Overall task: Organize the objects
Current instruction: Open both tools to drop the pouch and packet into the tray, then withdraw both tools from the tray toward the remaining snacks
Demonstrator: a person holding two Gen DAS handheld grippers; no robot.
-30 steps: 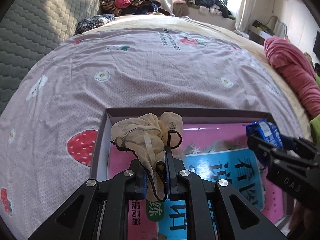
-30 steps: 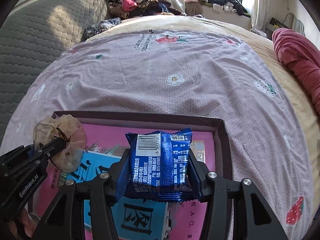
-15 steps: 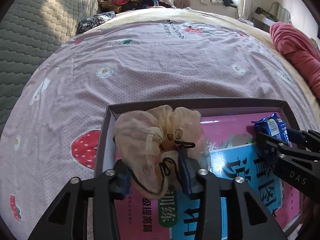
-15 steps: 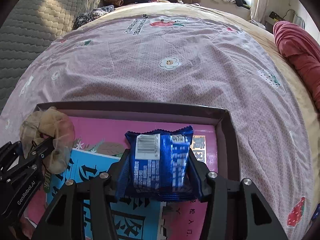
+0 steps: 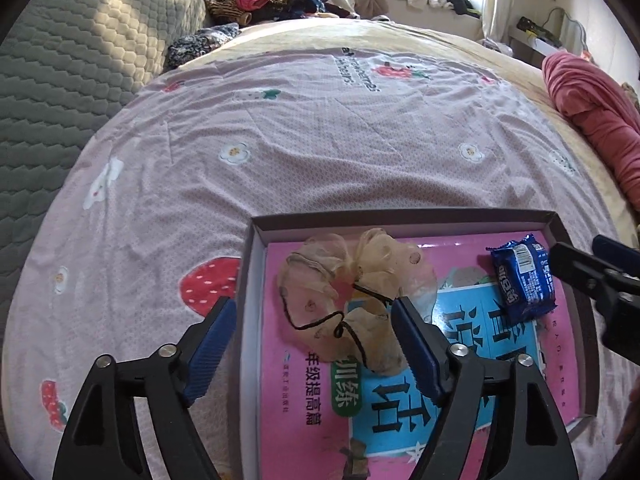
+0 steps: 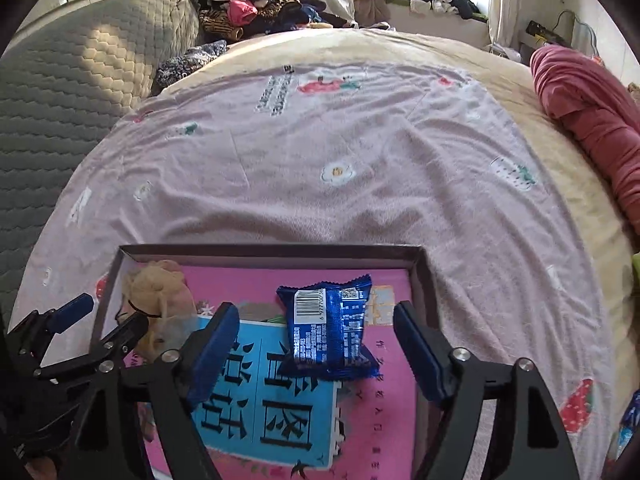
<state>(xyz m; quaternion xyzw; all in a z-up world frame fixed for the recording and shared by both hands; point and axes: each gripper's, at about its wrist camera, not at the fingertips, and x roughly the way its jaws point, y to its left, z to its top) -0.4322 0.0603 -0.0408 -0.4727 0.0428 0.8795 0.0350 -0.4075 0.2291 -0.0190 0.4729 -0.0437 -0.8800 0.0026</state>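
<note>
A shallow dark box [image 5: 404, 218] is sitting on the pink bedsheet [image 5: 320, 132] near the bed's near edge, and a pink and blue book [image 5: 400, 392] is lying flat inside it, covering most of its floor.

The left gripper [image 5: 310, 326] is hovering over the box's left side with its jaws spread wide apart, holding nothing. One blue-padded finger is hanging outside the box's left wall and the other is standing over the book. Between them a beige gauzy hair scrunchie [image 5: 352, 300] is lying on the book near the far left corner of the box, with a thin black elastic band [image 5: 340, 320] looped across it.

The right gripper [image 6: 316, 344] is likewise standing with its fingers wide apart and gripping nothing. A blue snack packet [image 6: 328, 332] is resting on the book toward the far right corner of the box, barcode side up, between the two fingers but touching neither.

A rolled red blanket [image 6: 592, 120] is lying along the bed's right edge, and a heap of clothes [image 6: 256, 8] is sitting beyond the far end.
</note>
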